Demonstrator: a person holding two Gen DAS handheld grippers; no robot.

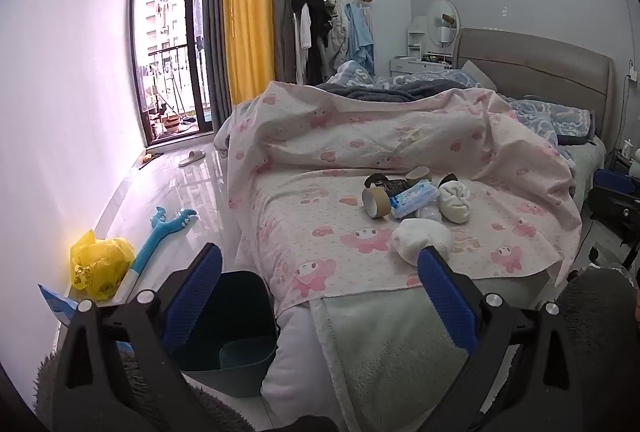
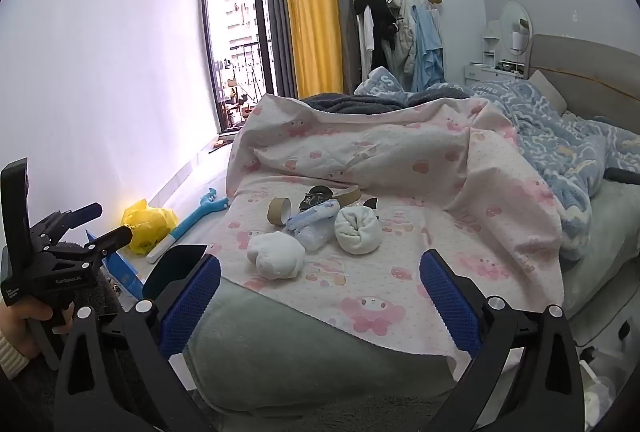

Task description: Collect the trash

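A small heap of trash lies on the pink-patterned bedsheet (image 1: 312, 216): a cardboard tape roll (image 1: 375, 202), a blue tissue pack (image 1: 414, 198), a clear plastic wrapper (image 2: 310, 234), a dark wrapper (image 2: 316, 197) and two white bundles (image 1: 422, 241) (image 1: 454, 201). The heap also shows in the right wrist view, with the roll (image 2: 279, 211) and bundles (image 2: 276, 255) (image 2: 357, 227). A dark bin (image 1: 236, 316) stands on the floor at the bed's left corner. My left gripper (image 1: 320, 268) is open and empty over the bed's foot. My right gripper (image 2: 320, 274) is open and empty, short of the heap.
A yellow plastic bag (image 1: 100, 264), a blue toy (image 1: 160, 236) and a blue box (image 2: 122, 272) lie on the floor by the left wall. A slipper (image 1: 192, 157) lies near the balcony door. A rumpled blue quilt (image 2: 560, 136) covers the bed's far side.
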